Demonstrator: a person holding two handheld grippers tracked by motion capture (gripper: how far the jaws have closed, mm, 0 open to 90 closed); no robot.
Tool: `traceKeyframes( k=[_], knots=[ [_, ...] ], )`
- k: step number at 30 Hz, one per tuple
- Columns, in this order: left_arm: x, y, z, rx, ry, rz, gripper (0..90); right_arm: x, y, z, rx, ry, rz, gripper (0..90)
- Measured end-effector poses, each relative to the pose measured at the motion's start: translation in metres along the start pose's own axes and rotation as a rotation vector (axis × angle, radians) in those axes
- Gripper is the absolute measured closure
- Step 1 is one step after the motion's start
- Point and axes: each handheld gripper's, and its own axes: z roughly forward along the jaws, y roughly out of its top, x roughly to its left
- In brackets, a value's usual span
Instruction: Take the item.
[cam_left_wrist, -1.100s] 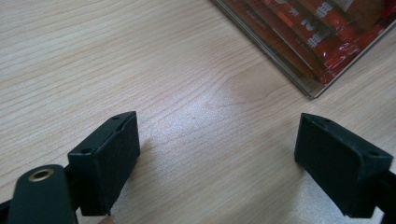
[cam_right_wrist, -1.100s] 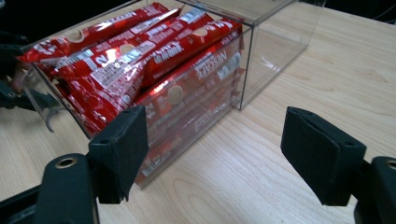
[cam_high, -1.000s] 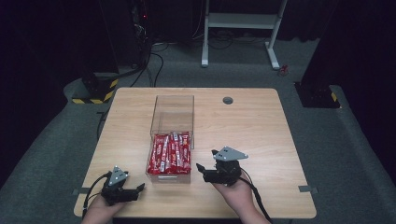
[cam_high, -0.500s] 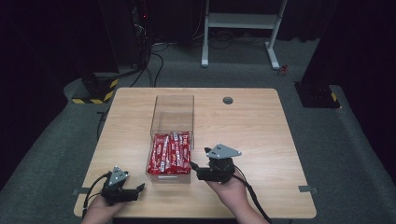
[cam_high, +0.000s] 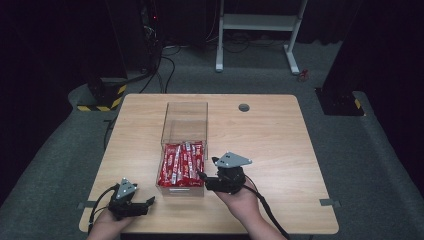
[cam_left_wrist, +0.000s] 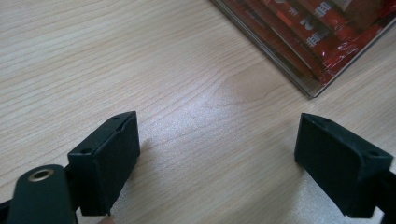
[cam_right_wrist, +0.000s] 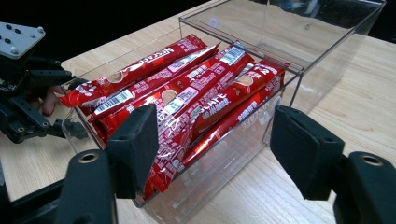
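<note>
Where the red snack sticks (cam_high: 181, 164) lie packed in the near end of the clear box (cam_high: 185, 116), the right claw (cam_high: 201, 176) sits just beside that box's near right wall, jaws spread wide and gripping nothing. In the right gripper view the sticks (cam_right_wrist: 187, 100) run lengthwise, overlapping, wrappers glossy red with white print; the claw's jaws straddle the box's near corner without visible contact. The far half of the box holds nothing. Left claw (cam_high: 148, 202) rests low at the near left of the desk (cam_high: 280, 140), apart from the box, jaws likewise wide open over bare wood. In the left gripper view a box corner (cam_left_wrist: 314, 86) shows with sticks (cam_left_wrist: 322, 37) behind it.
</note>
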Motion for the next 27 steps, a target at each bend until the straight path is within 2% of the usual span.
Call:
traceKeyframes(
  k=[3,9,12,13,15,20,27],
  knots=[
    [0.000,0.000,0.000,0.000,0.001,0.001,14.5,0.001,0.001,0.003,0.006,0.000,0.009,36.2],
    [0.000,0.000,0.000,0.000,0.000,0.001,14.4,0.005,0.003,0.008,0.005,-0.001,-0.007,44.3],
    [0.000,0.000,0.000,0.001,0.000,0.001,14.4,0.008,0.003,0.011,0.015,0.009,-0.017,52.3],
    [0.000,0.000,0.000,0.001,0.000,0.001,14.4,0.008,0.003,0.011,0.015,0.009,-0.017,52.3],
    [0.000,0.000,0.000,0.000,-0.001,0.000,14.4,0.009,0.003,0.014,0.035,0.030,0.001,59.1],
    [0.000,0.000,0.000,0.000,-0.002,-0.002,14.4,0.011,0.001,0.016,0.044,0.035,0.001,63.5],
    [0.000,0.000,0.000,0.000,-0.002,-0.003,14.4,0.013,0.000,0.019,0.054,0.016,0.003,67.4]
  ],
)
